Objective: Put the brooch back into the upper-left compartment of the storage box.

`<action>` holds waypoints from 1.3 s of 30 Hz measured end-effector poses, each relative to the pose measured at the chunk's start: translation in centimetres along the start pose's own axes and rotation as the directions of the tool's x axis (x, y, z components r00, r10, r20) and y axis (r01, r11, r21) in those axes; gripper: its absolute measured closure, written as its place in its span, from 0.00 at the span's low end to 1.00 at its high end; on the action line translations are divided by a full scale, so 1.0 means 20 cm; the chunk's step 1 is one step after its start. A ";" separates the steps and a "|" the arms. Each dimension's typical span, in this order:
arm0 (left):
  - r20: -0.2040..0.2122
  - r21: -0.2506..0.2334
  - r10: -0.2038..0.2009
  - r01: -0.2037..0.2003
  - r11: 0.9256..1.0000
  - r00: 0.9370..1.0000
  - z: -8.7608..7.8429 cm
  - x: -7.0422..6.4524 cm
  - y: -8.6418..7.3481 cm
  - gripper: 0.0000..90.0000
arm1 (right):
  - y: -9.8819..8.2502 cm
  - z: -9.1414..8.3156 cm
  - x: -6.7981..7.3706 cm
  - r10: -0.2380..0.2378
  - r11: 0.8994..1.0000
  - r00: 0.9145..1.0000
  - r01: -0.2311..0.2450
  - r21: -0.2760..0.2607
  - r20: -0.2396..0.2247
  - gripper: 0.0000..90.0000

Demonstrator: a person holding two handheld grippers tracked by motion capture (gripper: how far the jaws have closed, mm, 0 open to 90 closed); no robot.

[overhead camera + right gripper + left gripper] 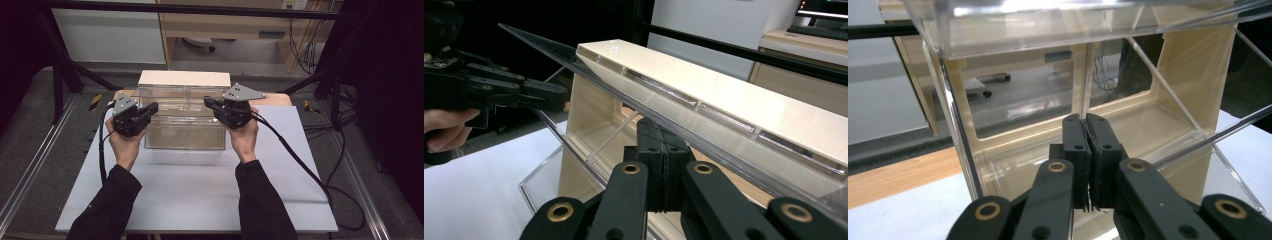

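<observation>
Near edge of the high view: two dark sleeves come in from the bottom over a white sheet that covers the table. Cables trail back from both grippers across the sheet and off to the floor.

Left hand holds the left gripper at the left end of the bin unit. Jaws pressed together with nothing between them, tips near the clear front at that corner; contact can't be confirmed. In the left gripper view the left gripper has its tips level with a cream-framed opening behind clear panels.

Right hand holds the right gripper at the right end, jaws aimed left toward the upper front. Also clenched, nothing between them. In the right gripper view the right gripper sits just under the tilted clear flap, touching or nearly so, can't tell which. The left gripper shows far left there, close to the bin's other end.

Bin unit stands mid-table on the sheet's far part: cream body, flat cream top, clear tilt-out fronts with dividers, fronts angled open toward the person.

Beyond: wood tabletop edge, black frame bars, wooden furniture, grey floor
</observation>
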State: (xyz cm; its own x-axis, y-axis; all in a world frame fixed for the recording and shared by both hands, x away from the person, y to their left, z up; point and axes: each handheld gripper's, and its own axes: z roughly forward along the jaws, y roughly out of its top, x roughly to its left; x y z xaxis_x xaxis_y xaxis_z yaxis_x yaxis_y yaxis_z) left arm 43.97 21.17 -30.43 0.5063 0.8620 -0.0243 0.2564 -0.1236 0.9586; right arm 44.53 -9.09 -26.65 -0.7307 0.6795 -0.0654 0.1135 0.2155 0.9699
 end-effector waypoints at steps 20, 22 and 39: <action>0.018 0.023 0.006 -0.006 1.000 1.000 -0.04 0.01 0.02 0.87 | 0.00 0.00 0.00 -0.001 1.000 1.000 0.001 0.001 -0.001 1.00; 0.032 0.029 0.008 -0.008 1.000 0.999 -0.06 0.01 0.03 0.82 | 0.00 0.00 0.00 0.001 1.000 1.000 -0.001 0.001 -0.001 1.00; 0.077 0.092 0.091 -0.098 0.991 0.993 -0.25 -0.04 0.01 0.43 | 0.00 0.00 0.00 0.004 1.000 1.000 -0.004 0.000 0.001 1.00</action>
State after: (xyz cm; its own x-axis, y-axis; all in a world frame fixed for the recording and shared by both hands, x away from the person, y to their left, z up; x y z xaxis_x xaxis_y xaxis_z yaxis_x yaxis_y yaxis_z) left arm 39.54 22.93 -28.84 0.5892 0.8070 0.0411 0.2804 -0.2519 0.9262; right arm 44.54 -9.10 -26.61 -0.7299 0.6807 -0.0621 0.1164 0.2133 0.9700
